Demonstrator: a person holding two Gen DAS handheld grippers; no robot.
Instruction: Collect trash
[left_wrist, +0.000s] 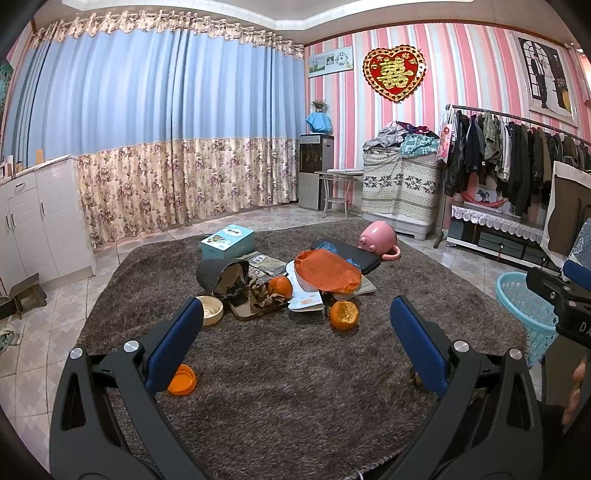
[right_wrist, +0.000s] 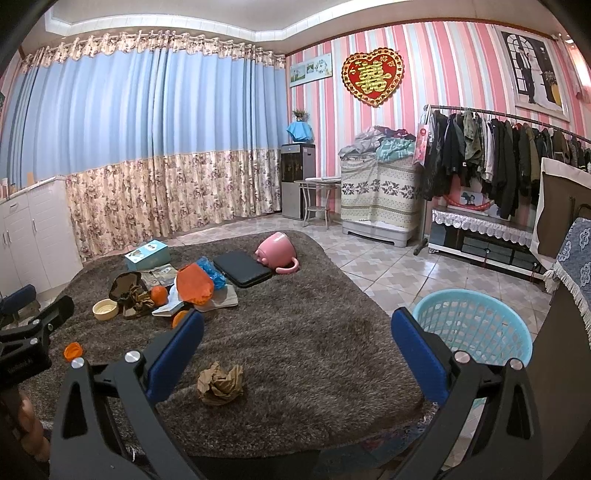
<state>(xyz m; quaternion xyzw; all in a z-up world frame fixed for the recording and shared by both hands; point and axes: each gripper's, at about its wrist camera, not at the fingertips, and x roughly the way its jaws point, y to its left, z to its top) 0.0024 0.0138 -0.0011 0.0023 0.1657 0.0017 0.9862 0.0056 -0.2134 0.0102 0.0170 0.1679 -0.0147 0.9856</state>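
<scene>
Both the left gripper (left_wrist: 295, 332) and right gripper (right_wrist: 297, 345) are held spread, empty; the orange lid (left_wrist: 182, 379) is half hidden behind a left finger (left_wrist: 173, 347).

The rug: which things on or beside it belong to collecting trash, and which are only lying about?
For the job: crumpled brown paper, peeled orange, orange cap, blue basket.

Lying about: pink mug, black case, teal box.
</scene>
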